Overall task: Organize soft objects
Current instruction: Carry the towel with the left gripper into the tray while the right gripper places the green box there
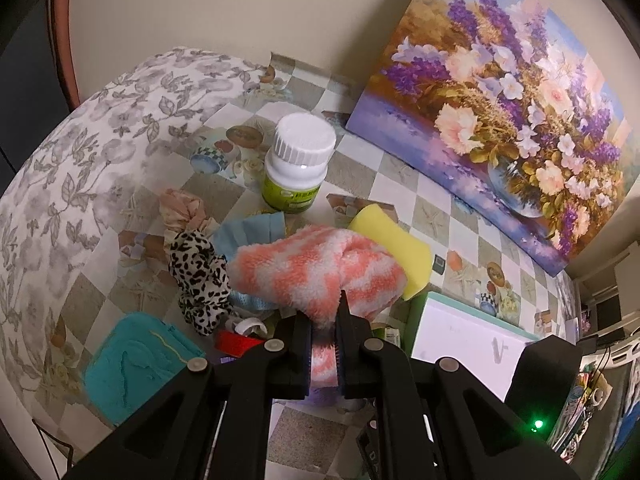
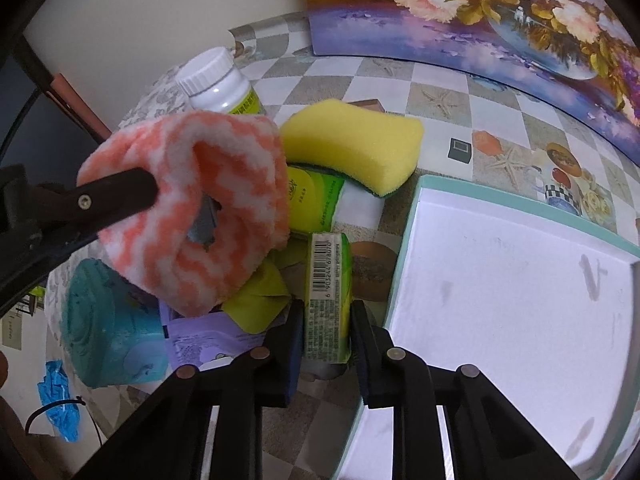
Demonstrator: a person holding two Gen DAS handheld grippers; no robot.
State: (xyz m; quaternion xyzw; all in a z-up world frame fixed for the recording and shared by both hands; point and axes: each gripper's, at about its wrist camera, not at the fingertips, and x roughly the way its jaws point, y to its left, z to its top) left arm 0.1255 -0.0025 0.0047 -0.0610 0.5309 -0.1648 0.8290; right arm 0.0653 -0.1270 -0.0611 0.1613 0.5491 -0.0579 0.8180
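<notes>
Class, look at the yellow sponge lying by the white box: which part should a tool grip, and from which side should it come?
Grip the yellow sponge across its narrowed waist, coming from above. Its long sides curve inward there, so the fingers seat in the hollows. Its top face is bare, while the green packet crowds its near left edge and the white box stands close on the right.

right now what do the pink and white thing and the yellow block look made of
Pink-and-white cloth: fluffy fleece or microfibre by its fuzzy pile, bunched where the left tongs pinch it. Yellow block: foam sponge, matte and finely pored, with what looks like a dark green scouring layer underneath.
</notes>
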